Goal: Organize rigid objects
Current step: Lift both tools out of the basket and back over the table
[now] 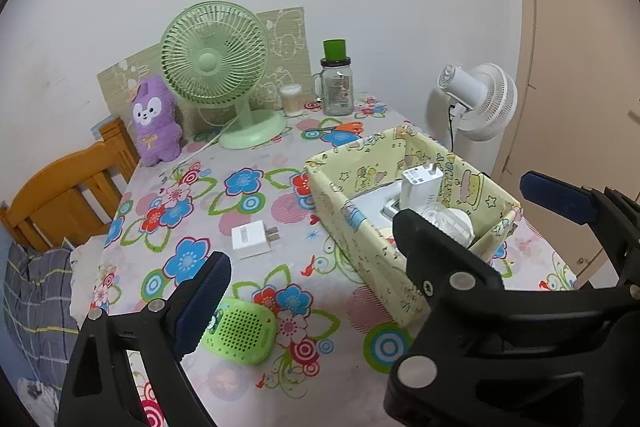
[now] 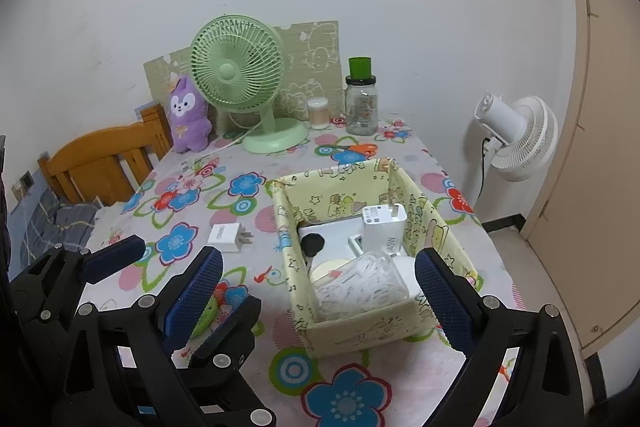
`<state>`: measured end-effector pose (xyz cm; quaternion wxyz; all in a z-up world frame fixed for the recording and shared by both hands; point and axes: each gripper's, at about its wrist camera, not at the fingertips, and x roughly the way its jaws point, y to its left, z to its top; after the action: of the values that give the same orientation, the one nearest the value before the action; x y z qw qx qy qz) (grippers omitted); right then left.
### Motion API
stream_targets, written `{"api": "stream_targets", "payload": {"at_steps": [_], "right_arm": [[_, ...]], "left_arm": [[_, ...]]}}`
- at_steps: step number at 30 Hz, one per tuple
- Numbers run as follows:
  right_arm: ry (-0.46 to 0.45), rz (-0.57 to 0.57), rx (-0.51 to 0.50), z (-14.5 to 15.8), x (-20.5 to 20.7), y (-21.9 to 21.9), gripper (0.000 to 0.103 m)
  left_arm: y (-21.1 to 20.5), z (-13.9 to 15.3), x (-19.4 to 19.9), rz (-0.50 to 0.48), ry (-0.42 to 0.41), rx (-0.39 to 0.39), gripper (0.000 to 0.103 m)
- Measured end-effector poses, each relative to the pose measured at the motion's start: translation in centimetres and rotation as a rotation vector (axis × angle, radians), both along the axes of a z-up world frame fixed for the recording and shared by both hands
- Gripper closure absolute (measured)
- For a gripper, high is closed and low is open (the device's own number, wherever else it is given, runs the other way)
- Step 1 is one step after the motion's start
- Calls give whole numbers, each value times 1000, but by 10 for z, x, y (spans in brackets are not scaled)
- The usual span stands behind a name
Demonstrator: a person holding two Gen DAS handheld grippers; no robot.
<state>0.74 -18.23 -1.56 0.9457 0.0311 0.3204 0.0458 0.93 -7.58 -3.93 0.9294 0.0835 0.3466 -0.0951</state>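
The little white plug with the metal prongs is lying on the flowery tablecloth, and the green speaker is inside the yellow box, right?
Not quite. The green speaker lies on the tablecloth, outside the yellow box, as the left wrist view shows. The white plug is on the tablecloth.

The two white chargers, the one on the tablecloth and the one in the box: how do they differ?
The charger on the tablecloth lies flat with prongs pointing sideways toward the box; the charger in the box stands upright, prongs up. The loose one looks smaller and squarer, the boxed one taller. One sits alone on the cloth, the other among items in the yellow box. Both are white plug-in blocks.
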Motion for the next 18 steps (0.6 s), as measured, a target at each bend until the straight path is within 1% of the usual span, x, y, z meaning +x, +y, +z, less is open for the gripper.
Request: {"api": "stream_targets", "payload": {"at_steps": [10,18], "right_arm": [[17,-18,-29,-2,-2,19,5],[5,6,-66,-8,-1,41,5]], "left_arm": [[24,-3,-6,49,-11,-15,6],[45,-12,-6,78,3,-29,4]]}}
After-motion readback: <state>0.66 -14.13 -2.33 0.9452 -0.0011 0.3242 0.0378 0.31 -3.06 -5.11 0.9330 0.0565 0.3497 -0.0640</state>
